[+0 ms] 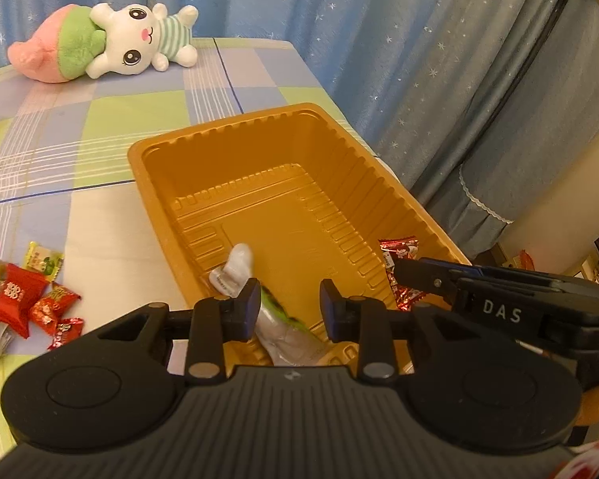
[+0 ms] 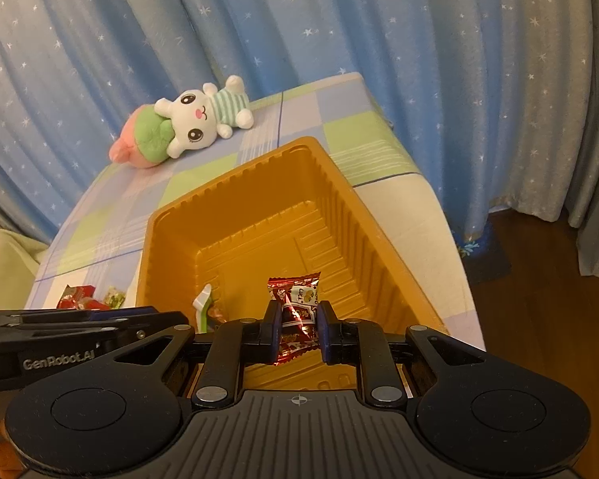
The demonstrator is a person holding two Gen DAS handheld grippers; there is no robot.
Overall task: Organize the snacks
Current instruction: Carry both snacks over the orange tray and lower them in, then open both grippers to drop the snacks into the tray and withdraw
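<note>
A gold plastic tray sits on the checked tablecloth. My left gripper hangs over the tray's near end with its jaws apart. A silver and green snack packet lies in the tray under them, against the left finger only. My right gripper is shut on a red foil candy above the tray's near right part. In the left wrist view the right gripper comes in from the right, with the red candy at its tips. The silver and green packet also shows in the right wrist view.
Several loose red, green and silver candies lie on the cloth left of the tray. A plush rabbit with a peach lies at the table's far end. Blue star curtains hang behind. The table edge runs close along the tray's right side.
</note>
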